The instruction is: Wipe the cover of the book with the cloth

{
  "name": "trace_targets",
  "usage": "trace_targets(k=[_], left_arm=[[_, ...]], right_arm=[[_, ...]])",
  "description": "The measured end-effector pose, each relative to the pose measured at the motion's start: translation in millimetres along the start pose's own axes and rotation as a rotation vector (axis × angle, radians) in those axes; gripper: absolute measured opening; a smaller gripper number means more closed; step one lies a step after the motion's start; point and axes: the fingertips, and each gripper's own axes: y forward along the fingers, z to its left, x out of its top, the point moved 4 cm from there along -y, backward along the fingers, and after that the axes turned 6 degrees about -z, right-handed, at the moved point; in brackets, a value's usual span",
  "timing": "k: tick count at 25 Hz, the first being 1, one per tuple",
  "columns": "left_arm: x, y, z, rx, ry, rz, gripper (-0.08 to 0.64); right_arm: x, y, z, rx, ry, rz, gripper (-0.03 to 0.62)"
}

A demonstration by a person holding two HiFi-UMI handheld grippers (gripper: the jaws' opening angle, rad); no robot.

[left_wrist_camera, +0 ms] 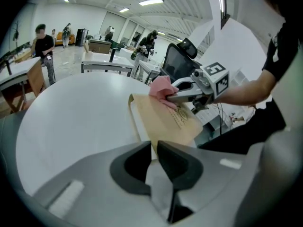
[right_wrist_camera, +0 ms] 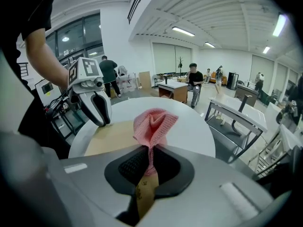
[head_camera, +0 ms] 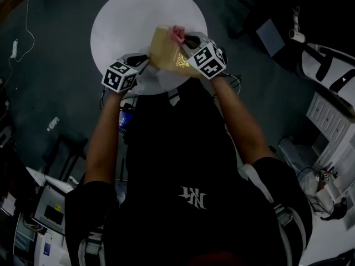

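Observation:
A tan-covered book [head_camera: 168,52] lies at the near edge of the round white table [head_camera: 125,16]. My left gripper [head_camera: 144,61] is shut on the book's near left edge; in the left gripper view the cover [left_wrist_camera: 163,119] runs straight out of the closed jaws [left_wrist_camera: 154,148]. My right gripper [head_camera: 187,38] is shut on a bunched pink cloth [head_camera: 177,33], which sits against the far end of the cover. In the right gripper view the cloth [right_wrist_camera: 152,124] sticks up from the jaws [right_wrist_camera: 150,157], with the book [right_wrist_camera: 113,136] to its left and the left gripper [right_wrist_camera: 100,122] beyond.
The table's far half [left_wrist_camera: 71,112] is bare white. Its near rim is right against my body. Further off stand other tables [right_wrist_camera: 239,110], a monitor [left_wrist_camera: 177,63] and several people [right_wrist_camera: 193,82]. Dark floor with cables surrounds the table [head_camera: 50,54].

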Motion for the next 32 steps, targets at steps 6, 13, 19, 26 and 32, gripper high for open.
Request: trace_targets(k=[6, 13, 19, 26, 32], left_arm=[[1, 2, -2, 0.013, 0.015, 0.021, 0.043], [-2, 1, -4, 0.018, 0.012, 0.034, 0.044], [-1, 2, -3, -0.003, -0.008, 0.032, 0.046], [-4, -1, -4, -0.016, -0.009, 0.035, 0.046], [-6, -1, -3, -0.016, -0.013, 0.030, 0.046]], right_arm=[[-22, -26, -6, -0.035, 0.023, -0.001, 0.023], [-52, -61, -11, -0.098, 0.061, 0.005, 0.023], [-83, -94, -22, -0.170, 0.131, 0.050, 0.023], [-90, -120, -40, -0.246, 0.219, 0.062, 0.023], [10, -89, -27, -0.178, 0.110, -0.115, 0.023]])
